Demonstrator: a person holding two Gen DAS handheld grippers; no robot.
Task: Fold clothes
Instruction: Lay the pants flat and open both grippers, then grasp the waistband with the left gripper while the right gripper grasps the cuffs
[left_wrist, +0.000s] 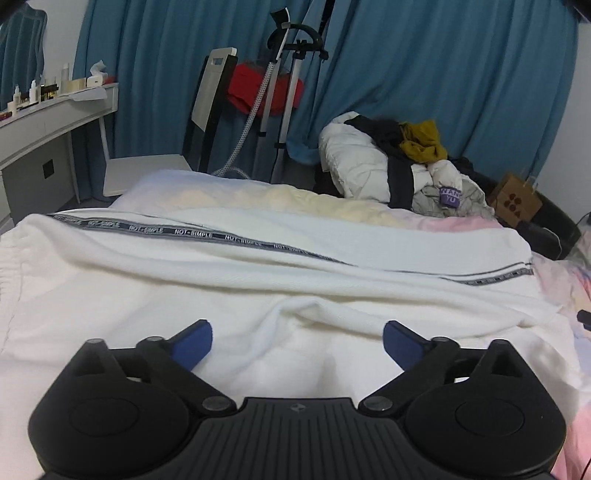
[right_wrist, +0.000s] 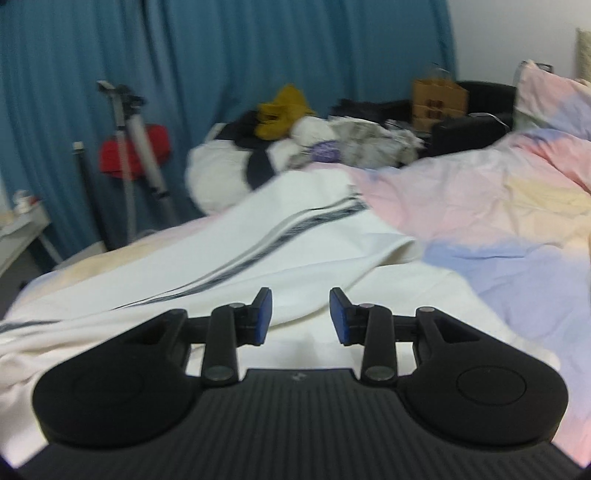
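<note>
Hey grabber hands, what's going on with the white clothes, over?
Left gripper wide open, empty. Right gripper part open, empty. White garment lies on bed, loosely folded. Nothing in the way.

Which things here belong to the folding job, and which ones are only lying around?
Belong to the job:
- white garment with dark lettered stripe, spread on the bed
- left gripper, open above it
- right gripper, open, nothing between its pads

Just lying about:
- clothes pile
- red cloth
- paper bag
- garment steamer
- pillow

White garment with dark lettered stripe, spread rumpled on bed
</note>
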